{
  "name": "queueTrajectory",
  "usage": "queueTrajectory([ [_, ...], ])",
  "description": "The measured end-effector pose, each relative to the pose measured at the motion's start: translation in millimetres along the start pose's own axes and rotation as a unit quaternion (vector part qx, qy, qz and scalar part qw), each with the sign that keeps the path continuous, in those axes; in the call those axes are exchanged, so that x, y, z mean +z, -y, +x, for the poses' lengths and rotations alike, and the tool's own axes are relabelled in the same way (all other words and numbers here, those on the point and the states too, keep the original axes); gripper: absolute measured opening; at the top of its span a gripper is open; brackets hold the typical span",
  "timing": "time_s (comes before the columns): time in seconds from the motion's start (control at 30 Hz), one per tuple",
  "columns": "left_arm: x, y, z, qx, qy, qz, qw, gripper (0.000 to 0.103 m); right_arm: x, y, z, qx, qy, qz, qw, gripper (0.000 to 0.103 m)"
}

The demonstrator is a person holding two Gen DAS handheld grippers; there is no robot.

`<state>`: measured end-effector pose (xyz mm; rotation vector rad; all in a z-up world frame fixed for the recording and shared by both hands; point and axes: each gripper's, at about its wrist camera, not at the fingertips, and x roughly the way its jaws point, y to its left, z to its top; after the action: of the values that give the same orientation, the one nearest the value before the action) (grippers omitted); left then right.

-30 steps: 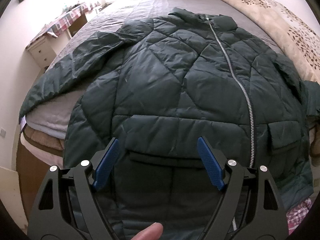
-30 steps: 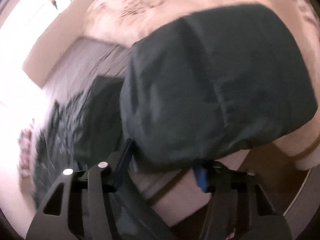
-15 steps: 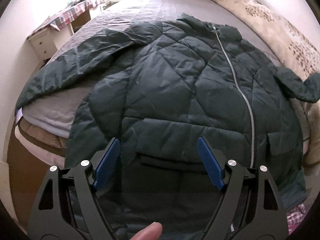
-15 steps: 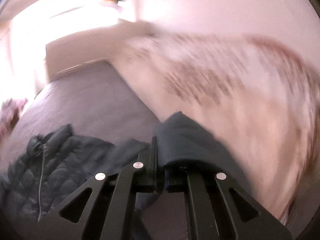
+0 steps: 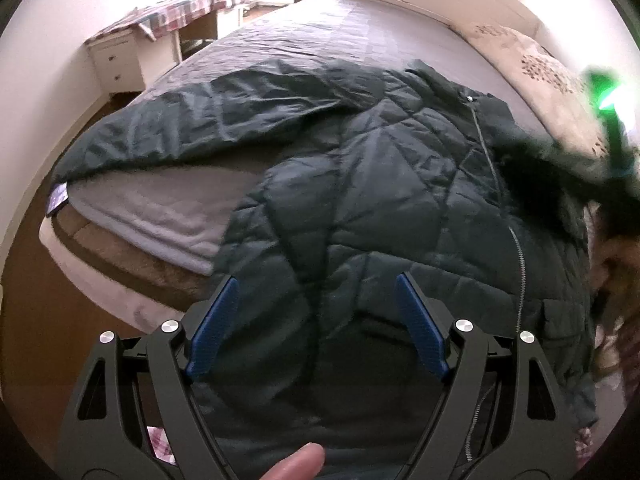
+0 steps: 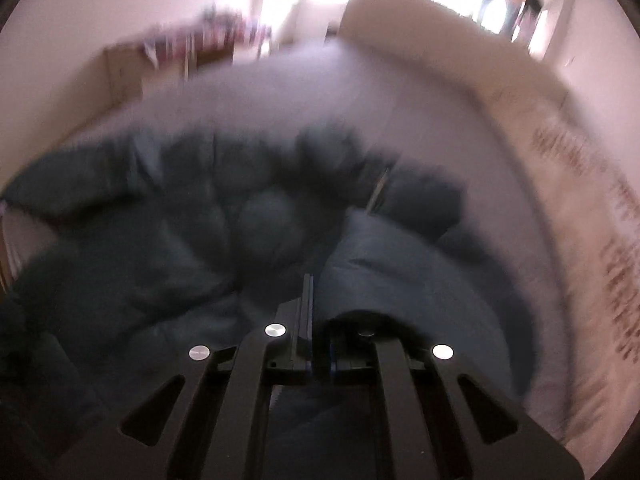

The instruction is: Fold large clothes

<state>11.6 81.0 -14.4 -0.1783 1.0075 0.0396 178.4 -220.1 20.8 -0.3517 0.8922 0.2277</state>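
Two grippers: left gripper (image 5: 316,320) jaws apart above jacket (image 5: 400,200); right gripper (image 6: 316,320) jaws clamp its sleeve (image 6: 400,280).

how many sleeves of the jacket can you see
2. The left sleeve lies spread out across the grey bed cover. The right sleeve is pinched in the right gripper and carried over the jacket body.
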Motion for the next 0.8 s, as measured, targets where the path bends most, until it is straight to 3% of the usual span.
queueTrajectory([
  [0.07, -1.7, -6.9, 0.6, 0.001, -0.002, -0.007, 1.0, 0.08, -9.2, -2.9, 31.6, 0.028, -0.051, 0.023, 0.998, 0.025],
  [0.1, -2.3, -10.2, 1.2, 0.001, -0.004, -0.009, 1.0, 0.08, -15.2, -2.7, 39.5, 0.033, -0.066, 0.032, 0.997, 0.052],
  [0.13, -3.2, -12.2, 1.8, 0.002, -0.005, -0.01, 0.9999, 0.08, -20.0, -0.7, 43.7, 0.038, -0.074, 0.041, 0.996, 0.067],
  [0.23, -3.2, -14.6, 4.5, 0.002, -0.008, -0.012, 0.9999, 0.08, -28.6, 2.5, 36.3, 0.043, -0.061, 0.051, 0.996, 0.078],
  [0.33, -3.5, -11.5, 5.5, 0.003, -0.008, -0.007, 0.9999, 0.08, -40.3, 17.1, 23.9, 0.076, -0.064, 0.08, 0.992, 0.078],
  [0.47, -5.1, -5.5, 4.1, -0.001, -0.007, 0.005, 1.0, 0.08, -68.4, 47.7, -10.6, 0.136, -0.042, 0.162, 0.976, 0.078],
  [0.53, -5.6, -2.7, 4.8, -0.002, -0.009, 0.009, 0.9999, 0.08, -81.4, 64.3, -27.3, 0.146, -0.016, 0.219, 0.965, 0.066],
  [0.6, -6.2, 0.0, 5.4, -0.005, -0.012, 0.011, 0.9999, 0.08, -96.0, 99.2, -35.7, 0.151, -0.002, 0.304, 0.941, 0.056],
  [0.67, -6.6, 2.5, 5.6, -0.008, -0.014, 0.013, 0.9998, 0.08, -108.7, 136.2, -30.3, 0.154, -0.007, 0.395, 0.906, 0.055],
  [0.77, -7.9, 5.7, 3.1, -0.011, -0.01, 0.018, 0.9997, 0.08, -115.0, 162.2, -15.6, 0.182, -0.016, 0.471, 0.863, 0.053],
  [0.8, -7.8, 5.3, 1.7, -0.011, -0.007, 0.018, 0.9998, 0.08, -113.3, 164.1, -12.1, 0.189, -0.015, 0.481, 0.856, 0.053],
])
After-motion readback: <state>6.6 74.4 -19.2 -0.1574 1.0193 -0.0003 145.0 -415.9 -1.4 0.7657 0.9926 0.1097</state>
